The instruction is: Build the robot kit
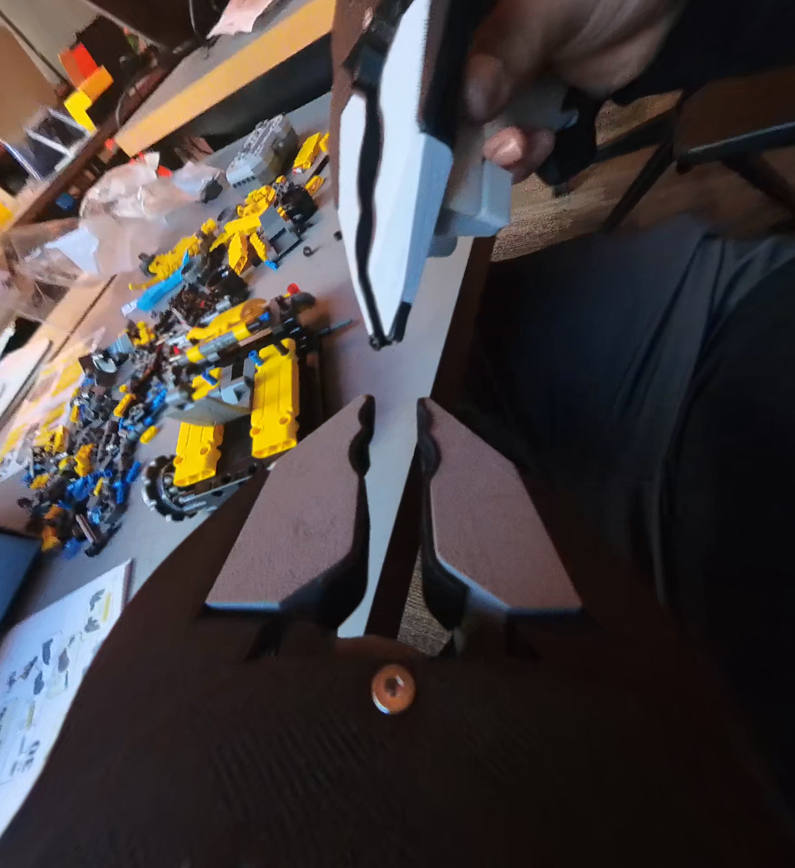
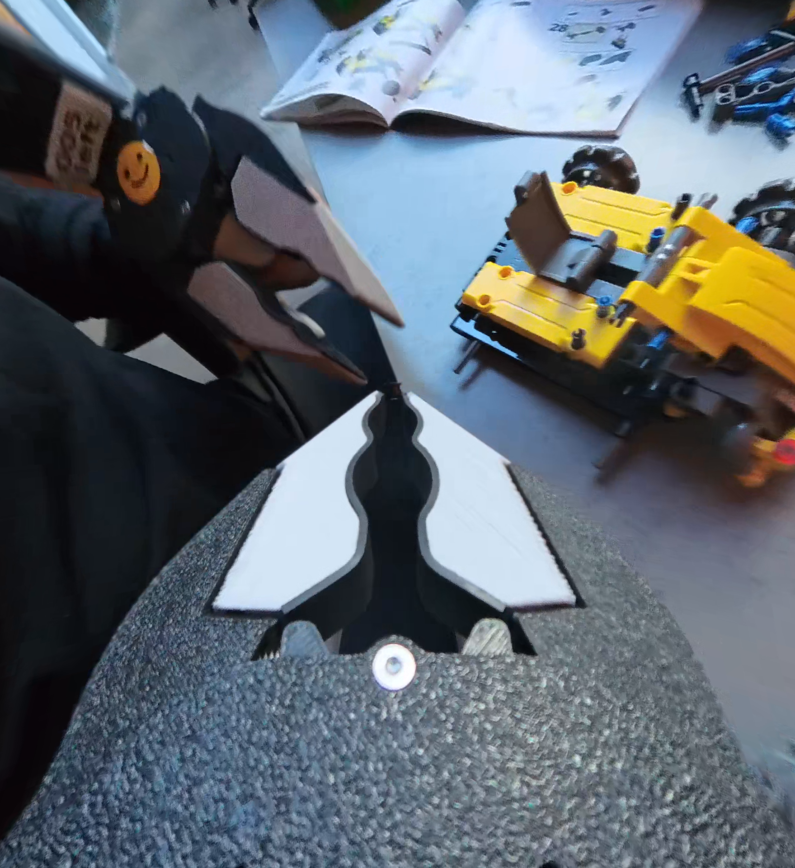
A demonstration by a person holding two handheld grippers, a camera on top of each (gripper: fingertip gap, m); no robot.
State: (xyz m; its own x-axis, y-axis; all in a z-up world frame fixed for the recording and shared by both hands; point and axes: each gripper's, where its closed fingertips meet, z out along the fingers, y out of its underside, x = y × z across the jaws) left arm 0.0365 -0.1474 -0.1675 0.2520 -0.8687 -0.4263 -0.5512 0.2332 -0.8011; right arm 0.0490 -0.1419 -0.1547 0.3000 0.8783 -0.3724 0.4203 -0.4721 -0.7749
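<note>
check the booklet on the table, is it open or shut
Open. The right wrist view shows the instruction booklet lying flat on the grey table, two pages spread either side of its spine.

grey table (image 2: 433,225): yellow brick vehicle (image 2: 644,300), open booklet (image 2: 470,61), loose bricks (image 1: 85,460).

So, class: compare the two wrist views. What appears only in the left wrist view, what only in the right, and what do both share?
Only the left wrist view shows the pile of loose bricks and clear plastic bags. Only the right wrist view shows the smiley sticker on the left gripper. Both show the yellow brick vehicle, the open instruction booklet, the grey table and the right gripper, nearly shut on a tiny dark piece.
</note>
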